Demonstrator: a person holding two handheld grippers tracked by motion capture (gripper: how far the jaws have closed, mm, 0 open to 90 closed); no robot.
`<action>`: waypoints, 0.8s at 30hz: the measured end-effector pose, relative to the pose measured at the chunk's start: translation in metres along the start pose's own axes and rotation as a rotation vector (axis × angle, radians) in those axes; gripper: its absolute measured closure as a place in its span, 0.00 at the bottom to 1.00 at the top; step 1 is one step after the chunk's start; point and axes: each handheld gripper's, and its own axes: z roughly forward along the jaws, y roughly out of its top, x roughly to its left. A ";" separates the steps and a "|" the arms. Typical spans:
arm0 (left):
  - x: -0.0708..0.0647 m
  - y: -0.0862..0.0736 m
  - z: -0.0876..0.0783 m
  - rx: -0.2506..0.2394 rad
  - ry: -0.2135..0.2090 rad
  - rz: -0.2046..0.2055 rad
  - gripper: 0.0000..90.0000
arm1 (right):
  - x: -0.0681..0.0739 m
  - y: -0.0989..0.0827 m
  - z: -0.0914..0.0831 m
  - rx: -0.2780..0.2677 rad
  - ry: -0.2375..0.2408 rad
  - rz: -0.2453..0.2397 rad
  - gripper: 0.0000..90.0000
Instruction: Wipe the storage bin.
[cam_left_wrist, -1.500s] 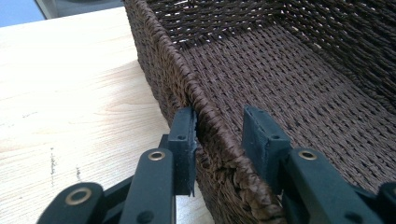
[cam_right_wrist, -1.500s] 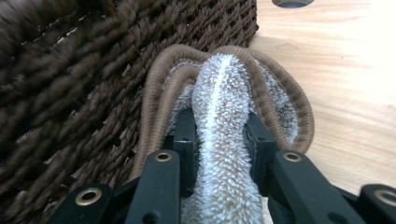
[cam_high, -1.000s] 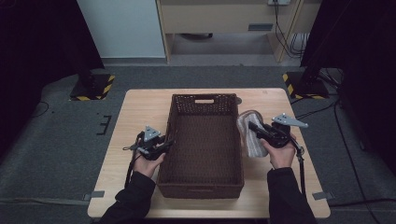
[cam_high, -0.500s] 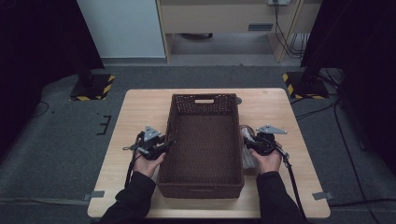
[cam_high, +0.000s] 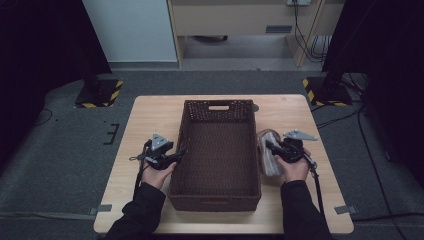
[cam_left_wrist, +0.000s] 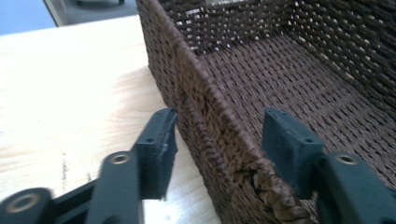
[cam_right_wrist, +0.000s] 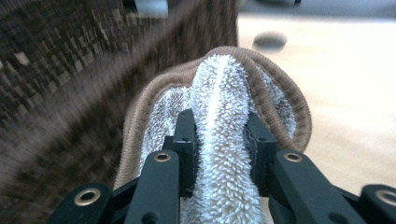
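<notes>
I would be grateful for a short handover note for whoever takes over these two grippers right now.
Left gripper: jaws have just been opening; they straddle the near left wall of the dark brown woven basket without pressing it.
Right gripper: shut on the fluffy grey slipper with brown trim, held right of the basket above the light wooden table.
Done: slipper gripped, basket let go.
Left: probably put the slipper into the basket, which holds nothing.

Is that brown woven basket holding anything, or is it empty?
Empty. The high view shows the basket's bare woven floor, as does the left gripper view. The fleecy slipper sits outside, beside its right wall.
</notes>
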 end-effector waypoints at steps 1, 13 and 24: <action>0.000 0.001 -0.002 -0.010 -0.005 0.000 0.46 | -0.002 0.005 -0.007 -0.024 0.003 -0.004 0.79; -0.011 -0.009 -0.032 0.017 -0.061 0.039 0.56 | 0.028 0.022 -0.038 -0.085 0.128 -0.034 0.79; -0.021 -0.015 -0.026 0.068 -0.042 0.028 0.67 | 0.026 -0.018 -0.008 -0.018 0.072 -0.003 0.79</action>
